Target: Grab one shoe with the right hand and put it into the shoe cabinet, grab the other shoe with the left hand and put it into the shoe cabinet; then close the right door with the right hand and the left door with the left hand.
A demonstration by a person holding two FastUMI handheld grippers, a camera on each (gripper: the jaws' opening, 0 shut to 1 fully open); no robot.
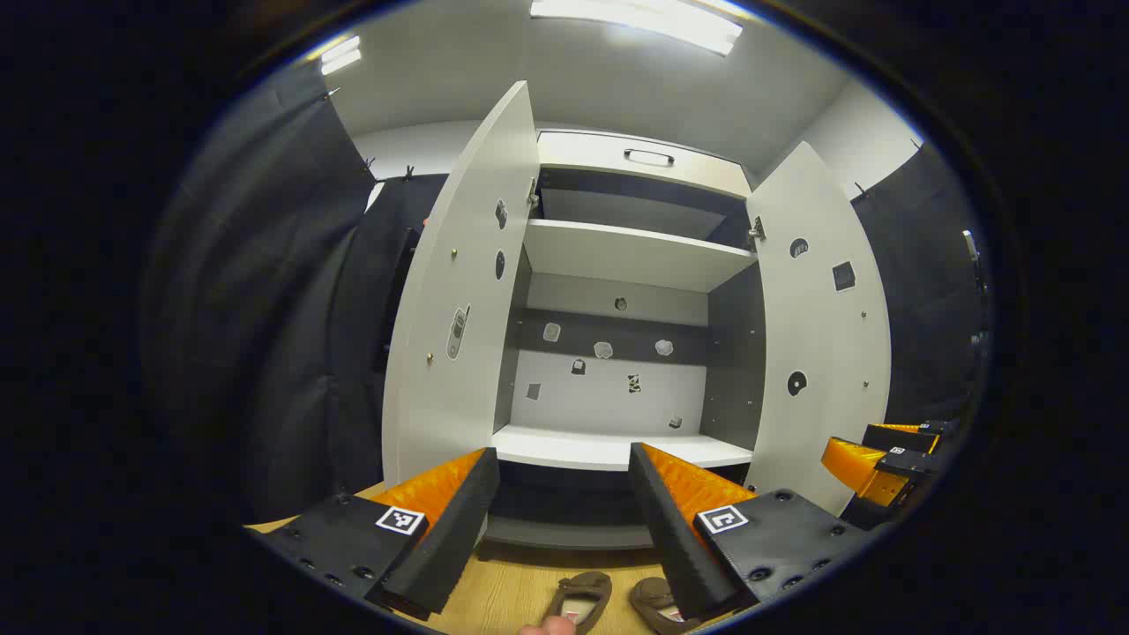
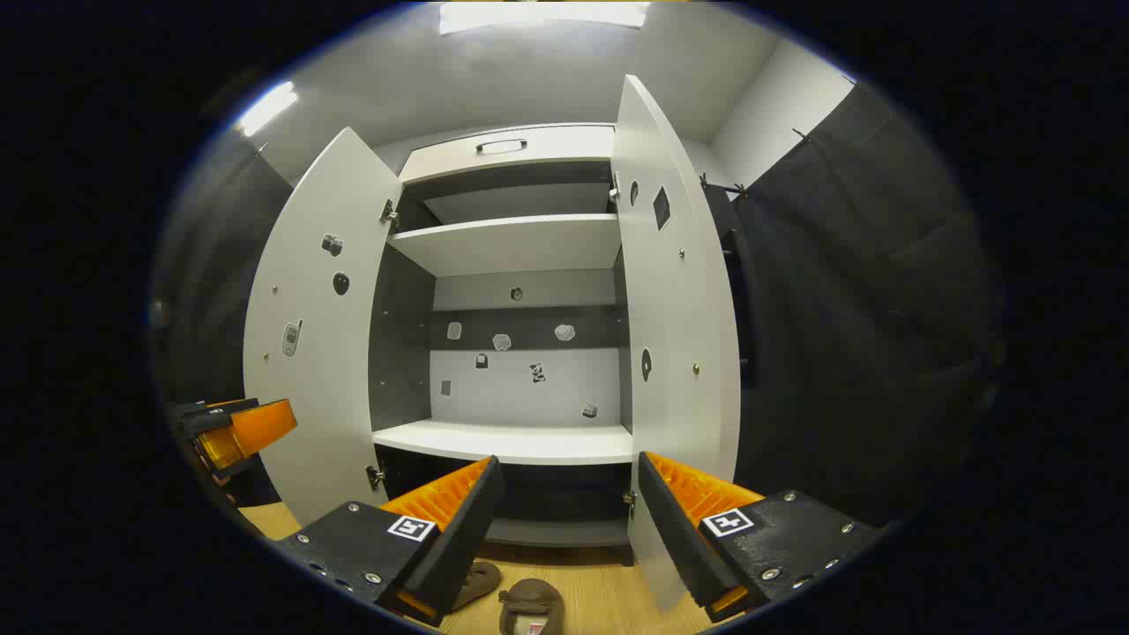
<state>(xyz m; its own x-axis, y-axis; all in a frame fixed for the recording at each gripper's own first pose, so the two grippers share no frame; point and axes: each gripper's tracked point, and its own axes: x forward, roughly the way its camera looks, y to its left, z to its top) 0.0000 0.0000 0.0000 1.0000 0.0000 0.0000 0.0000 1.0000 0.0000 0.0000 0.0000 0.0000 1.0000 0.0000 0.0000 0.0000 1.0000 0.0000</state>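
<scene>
Left gripper view, left to right. I hold the left gripper (image 1: 564, 520) level before the shoe cabinet (image 1: 617, 256), its jaws wide apart and clamped on nothing. The left door (image 1: 454, 300) stands swung outward beyond the left jaw, so the lower shelf (image 1: 609, 448) lies open straight ahead between the jaws. Below and between the jaws, two brown shoes (image 1: 579, 598) rest side by side on the wooden floor (image 1: 512, 591), just short of the cabinet's base. The right door (image 1: 816, 335) stands open beyond the right jaw, and past it the right gripper (image 1: 882, 459) waits at about the same height.

Right gripper view, left to right. The left gripper (image 2: 231, 432) shows far to the left, outside the left door (image 2: 309, 335). My right gripper (image 2: 564, 525) also has its jaws apart and empty. One shoe (image 2: 532, 604) lies between and beneath them, the other shoe (image 2: 476, 582) half hidden under the left jaw. The right door (image 2: 675, 326) rises just behind the right jaw.

I judge neither shoe is yet grasped; both doors stand open to admit them.
</scene>
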